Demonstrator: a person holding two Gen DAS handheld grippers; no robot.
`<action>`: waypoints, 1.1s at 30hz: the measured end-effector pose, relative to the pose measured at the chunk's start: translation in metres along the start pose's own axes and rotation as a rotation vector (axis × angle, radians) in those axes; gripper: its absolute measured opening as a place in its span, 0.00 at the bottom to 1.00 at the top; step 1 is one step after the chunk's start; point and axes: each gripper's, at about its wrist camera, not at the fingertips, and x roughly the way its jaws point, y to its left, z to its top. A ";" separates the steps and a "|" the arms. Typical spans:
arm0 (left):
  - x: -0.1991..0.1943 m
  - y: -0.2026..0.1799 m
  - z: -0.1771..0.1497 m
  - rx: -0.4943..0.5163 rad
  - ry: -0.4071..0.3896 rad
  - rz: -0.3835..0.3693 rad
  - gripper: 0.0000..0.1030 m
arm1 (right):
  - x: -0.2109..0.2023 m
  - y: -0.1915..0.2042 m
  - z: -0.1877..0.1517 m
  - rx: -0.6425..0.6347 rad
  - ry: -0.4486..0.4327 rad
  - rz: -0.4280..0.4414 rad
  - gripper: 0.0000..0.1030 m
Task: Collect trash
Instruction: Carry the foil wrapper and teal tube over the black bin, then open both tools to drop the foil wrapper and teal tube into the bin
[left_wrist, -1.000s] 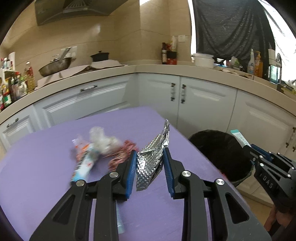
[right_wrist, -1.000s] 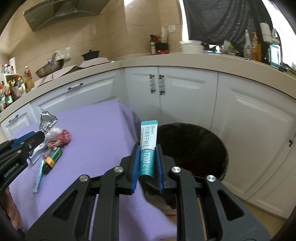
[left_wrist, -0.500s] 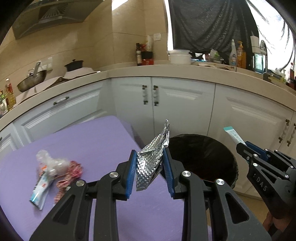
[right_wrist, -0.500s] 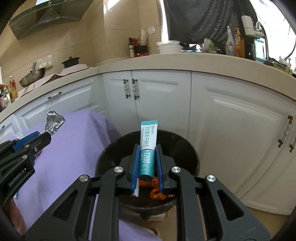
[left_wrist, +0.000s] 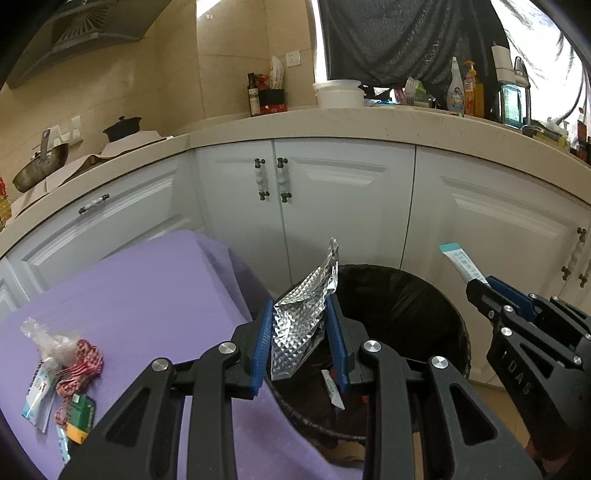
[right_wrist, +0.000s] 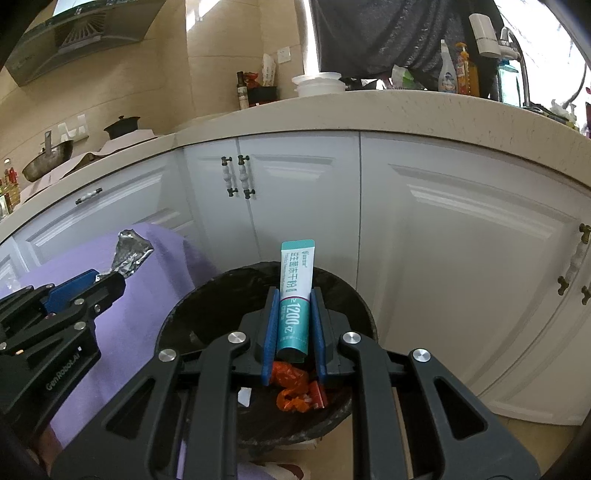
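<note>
Over the bin now, both grippers swung off the purple table | left gripper pinches foil wrapper | right gripper clamps teal tube | drop looks next | more scraps wait on table

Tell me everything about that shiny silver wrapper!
The silver wrapper is a crumpled foil pouch with a bumpy diamond pattern, empty-looking and torn open at its pointed top. It stands nearly upright, pinched between the blue pads of the left claw, right at the near rim of the black-lined trash bin. Only the claw touches it.
</note>
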 end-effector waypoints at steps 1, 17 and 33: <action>0.001 -0.001 0.001 -0.001 0.000 0.000 0.29 | 0.001 -0.001 0.000 0.001 0.001 -0.001 0.16; 0.017 0.001 0.009 -0.067 0.037 0.016 0.61 | 0.022 -0.010 -0.003 0.030 0.020 -0.027 0.39; -0.015 0.033 -0.001 -0.071 0.008 0.059 0.62 | -0.001 0.020 -0.007 0.032 0.018 0.003 0.40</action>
